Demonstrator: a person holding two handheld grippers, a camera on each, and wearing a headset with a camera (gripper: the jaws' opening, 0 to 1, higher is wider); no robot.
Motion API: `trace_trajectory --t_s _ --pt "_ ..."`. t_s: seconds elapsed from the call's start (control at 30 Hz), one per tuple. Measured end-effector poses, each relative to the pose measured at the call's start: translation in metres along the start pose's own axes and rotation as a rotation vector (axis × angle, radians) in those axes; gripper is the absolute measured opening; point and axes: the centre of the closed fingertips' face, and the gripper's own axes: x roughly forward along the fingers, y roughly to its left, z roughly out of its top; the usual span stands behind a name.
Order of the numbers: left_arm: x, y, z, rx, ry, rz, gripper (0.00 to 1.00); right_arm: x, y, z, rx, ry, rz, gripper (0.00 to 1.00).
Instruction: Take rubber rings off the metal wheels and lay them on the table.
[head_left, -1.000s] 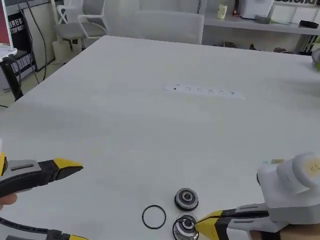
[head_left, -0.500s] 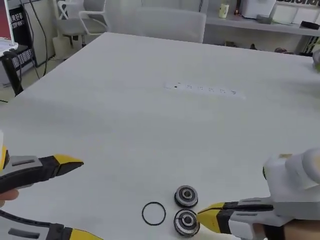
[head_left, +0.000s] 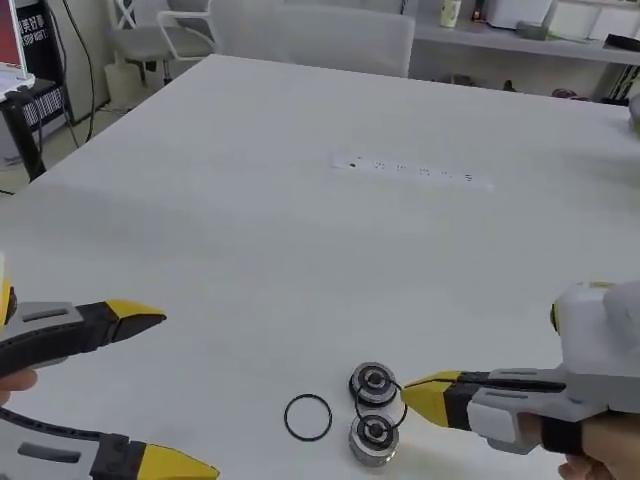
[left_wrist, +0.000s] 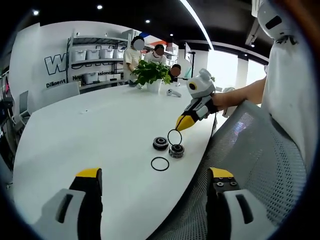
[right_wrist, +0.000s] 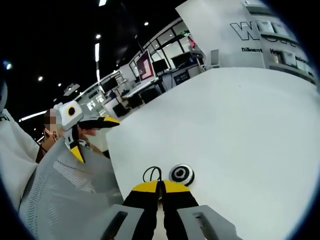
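Your right hand-held gripper (head_left: 410, 390) has its jaws pinched together on a ring (left_wrist: 174, 137). In the right gripper view the yellow tips meet, with the thin black loop caught between them and sticking out to the left, and one wheel sits just past the tips to the right. In the left gripper view that ring hangs from the tips as an open loop right above the near wheel (head_left: 374, 436); can't tell whether its lower edge touches the wheel. The far wheel (head_left: 373, 383) sits just behind the near one, almost touching it, both flat on the counter (head_left: 250, 230) close to your edge. The far wheel's rim looks dark; the near wheel's looks more like bare metal. A second ring (head_left: 307, 417) lies flat on the counter just left of the wheels, apart from them. Your left hand-held gripper (head_left: 160, 392) is well off to the left, jaws wide apart, straddling the counter edge in its own view and pointing toward the wheels. A power strip (head_left: 410, 172) lies further out across the counter, well apart from the work. A grey chair (head_left: 310, 40) stands at the far side. A plant (left_wrist: 150, 72) stands at the far end of the counter in the left gripper view.
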Motion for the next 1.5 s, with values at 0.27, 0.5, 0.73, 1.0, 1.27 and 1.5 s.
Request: trace_trajectory --t_s 0.27,0.5,0.73,1.0,1.27,1.5 --pt "0.0 0.0 -0.003 0.003 0.015 0.006 0.85 -0.006 -0.001 0.016 0.005 -0.056 -0.014 0.0" --pt "0.001 0.0 -0.004 0.001 0.022 0.002 0.85 -0.008 0.002 0.029 0.012 -0.095 -0.013 0.0" --pt "0.001 -0.001 -0.004 0.001 0.023 -0.003 0.85 -0.006 0.015 0.044 -0.032 -0.116 0.001 0.0" --pt "0.002 -0.002 -0.007 0.003 0.035 -0.013 0.86 0.003 0.037 0.059 -0.128 -0.111 0.041 0.0" --pt "0.002 -0.003 -0.008 0.004 0.042 -0.018 0.86 0.011 0.046 0.061 -0.207 -0.066 0.056 0.0" --pt "0.002 -0.003 -0.008 0.008 0.044 -0.015 0.86 0.021 0.052 0.062 -0.263 -0.027 0.073 0.0"
